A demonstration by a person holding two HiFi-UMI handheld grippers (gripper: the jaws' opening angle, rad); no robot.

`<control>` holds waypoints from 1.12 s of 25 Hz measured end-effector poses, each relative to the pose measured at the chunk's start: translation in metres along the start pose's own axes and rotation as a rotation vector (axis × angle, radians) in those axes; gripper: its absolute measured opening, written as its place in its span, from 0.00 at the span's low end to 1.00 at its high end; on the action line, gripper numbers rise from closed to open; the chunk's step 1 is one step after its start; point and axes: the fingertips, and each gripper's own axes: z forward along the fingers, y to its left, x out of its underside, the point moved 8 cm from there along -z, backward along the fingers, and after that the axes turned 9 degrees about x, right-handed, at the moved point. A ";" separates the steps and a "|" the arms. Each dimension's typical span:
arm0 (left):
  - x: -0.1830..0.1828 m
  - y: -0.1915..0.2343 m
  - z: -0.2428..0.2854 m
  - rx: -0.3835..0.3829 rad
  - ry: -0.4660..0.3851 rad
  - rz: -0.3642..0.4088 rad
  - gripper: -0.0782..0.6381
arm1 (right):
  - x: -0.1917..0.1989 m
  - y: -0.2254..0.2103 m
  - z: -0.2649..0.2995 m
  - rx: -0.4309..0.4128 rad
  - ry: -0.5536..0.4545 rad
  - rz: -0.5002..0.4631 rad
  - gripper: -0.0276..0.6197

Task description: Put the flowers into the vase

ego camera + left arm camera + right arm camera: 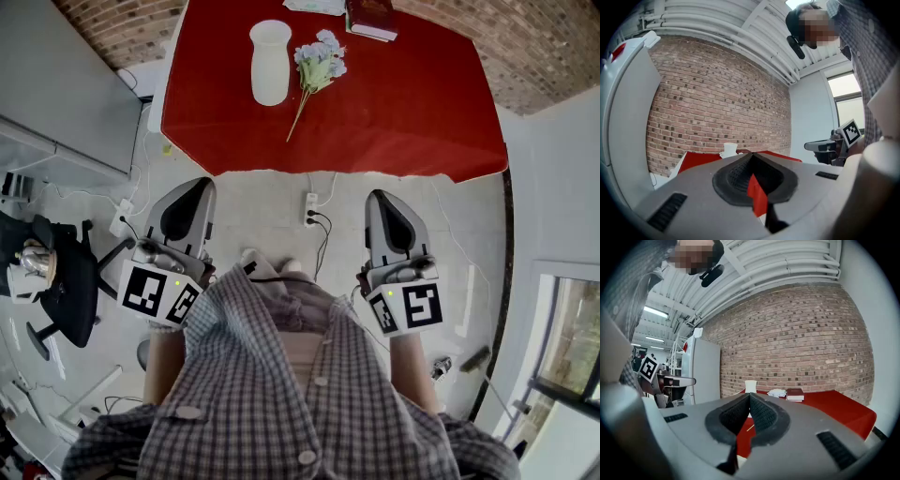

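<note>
A white vase (270, 62) stands upright on the red-clothed table (403, 103), at its left half. Right beside it lies a bunch of pale blue flowers (319, 62) with its stem pointing toward me. Both grippers are held well short of the table, over the floor. My left gripper (199, 187) is shut with nothing in it, and my right gripper (377, 197) is shut and empty too. In the left gripper view the vase (729, 150) peeks over the closed jaws. In the right gripper view the vase (750, 386) stands just above the jaw tips, and a bit of stem (750, 428) shows below.
A dark red book (372, 18) and white papers (314, 6) lie at the table's far edge. A power strip with cables (312, 208) sits on the floor in front of the table. An office chair (56, 272) stands at the left, and a white cabinet (701, 371) beyond it.
</note>
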 end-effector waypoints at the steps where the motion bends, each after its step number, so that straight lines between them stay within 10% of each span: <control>1: 0.000 -0.001 -0.001 0.003 -0.003 -0.003 0.12 | 0.000 0.001 -0.002 0.000 0.002 -0.004 0.05; 28: 0.006 -0.030 0.002 0.025 -0.009 -0.006 0.12 | 0.012 -0.011 -0.030 0.031 0.010 -0.009 0.05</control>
